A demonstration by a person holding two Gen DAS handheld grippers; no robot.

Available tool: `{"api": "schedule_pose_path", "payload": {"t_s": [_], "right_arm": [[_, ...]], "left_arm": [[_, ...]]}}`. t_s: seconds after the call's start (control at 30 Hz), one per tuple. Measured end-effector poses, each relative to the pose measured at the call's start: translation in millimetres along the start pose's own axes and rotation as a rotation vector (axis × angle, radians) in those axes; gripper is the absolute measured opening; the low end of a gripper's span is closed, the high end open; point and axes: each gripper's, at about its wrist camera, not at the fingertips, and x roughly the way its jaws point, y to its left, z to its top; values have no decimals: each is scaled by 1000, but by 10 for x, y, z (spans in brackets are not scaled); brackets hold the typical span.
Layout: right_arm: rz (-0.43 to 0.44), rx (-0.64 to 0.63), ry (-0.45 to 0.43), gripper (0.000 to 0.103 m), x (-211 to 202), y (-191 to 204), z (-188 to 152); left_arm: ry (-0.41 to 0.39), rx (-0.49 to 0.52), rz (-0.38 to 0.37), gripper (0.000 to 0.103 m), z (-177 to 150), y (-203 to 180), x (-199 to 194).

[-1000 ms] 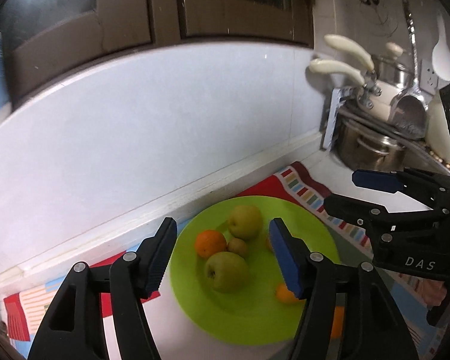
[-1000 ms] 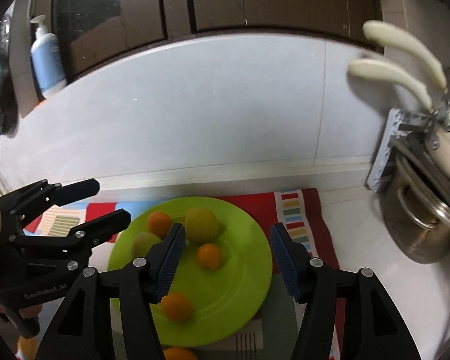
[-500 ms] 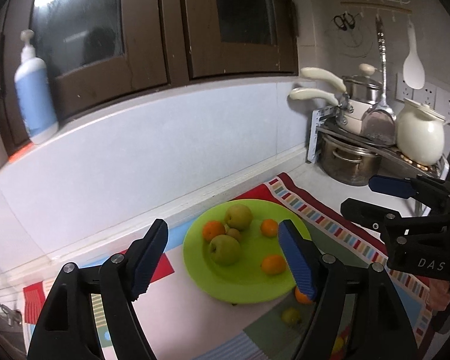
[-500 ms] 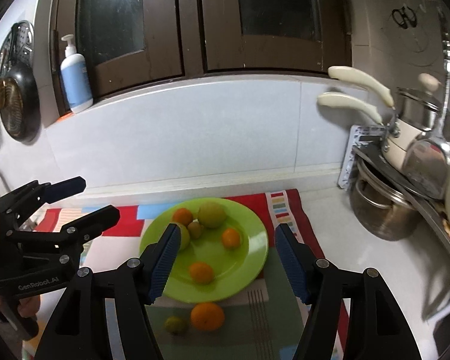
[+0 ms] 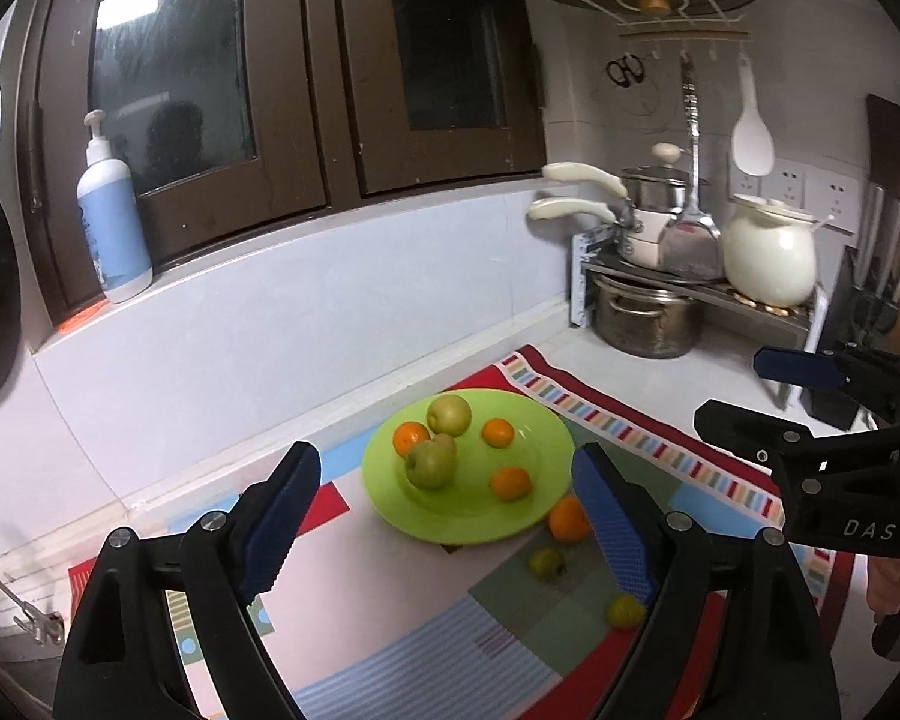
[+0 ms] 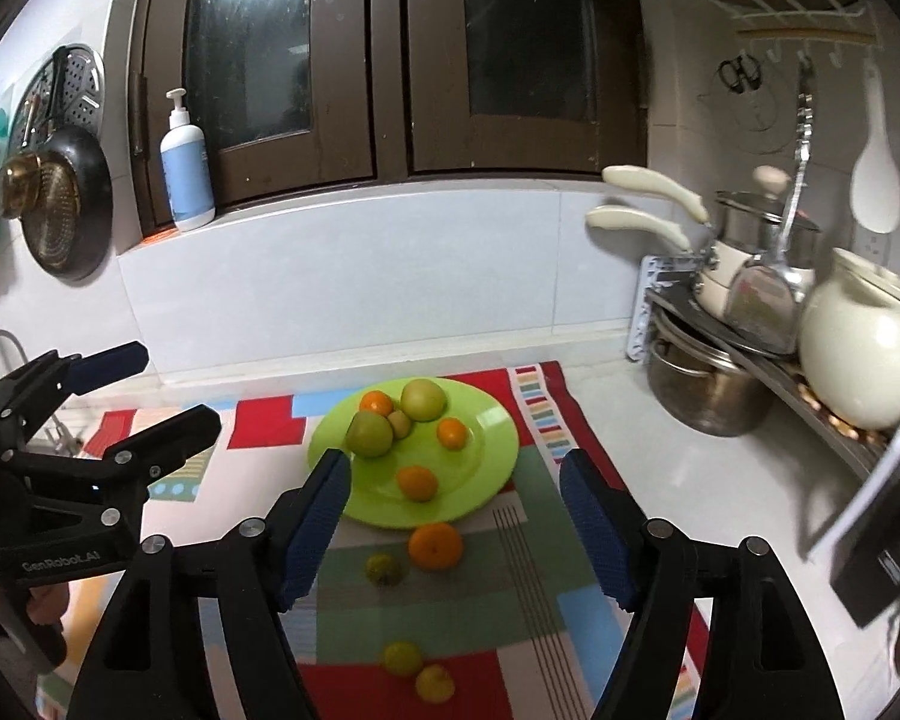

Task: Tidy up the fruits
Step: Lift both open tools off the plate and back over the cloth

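Note:
A green plate (image 5: 468, 510) (image 6: 486, 438) rests on the patterned mat and holds two green apples (image 6: 424, 399), a small brown fruit and three oranges (image 6: 417, 482). In front of the plate, on the mat, lie a bigger orange (image 6: 435, 545) (image 5: 567, 519) and several small yellow-green fruits (image 6: 383, 569) (image 6: 403, 658). My left gripper (image 5: 444, 453) (image 6: 168, 387) and my right gripper (image 6: 455, 462) (image 5: 738, 387) hover side by side, back from the plate and above the mat. The jaws of both are opening, and nothing sits between them.
A metal rack (image 6: 810, 408) at the right carries pots and a white jar (image 6: 858, 348). A soap bottle (image 5: 114, 228) stands on the window ledge. A pan (image 6: 60, 204) hangs at the left, above a tap (image 6: 0, 342). The mat (image 6: 534, 570) covers most of the white counter.
Both grippers have pulled back and upward from the plate and their jaws have widened. The loose fruits on the mat and the rack have come into view.

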Motion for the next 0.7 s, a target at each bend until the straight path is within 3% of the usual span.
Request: {"api": "schedule_pose_path", "payload": {"t_s": [0.37,0.7], "right_arm": [[-114,15,6,73,-370,193,-380],[-149,-38,47,73,-450,333,-681]], "left_arm": [[-23,108,-90,87,-293,-102,-219],[-9,248,-239,87,-577,-289,-130]]}}
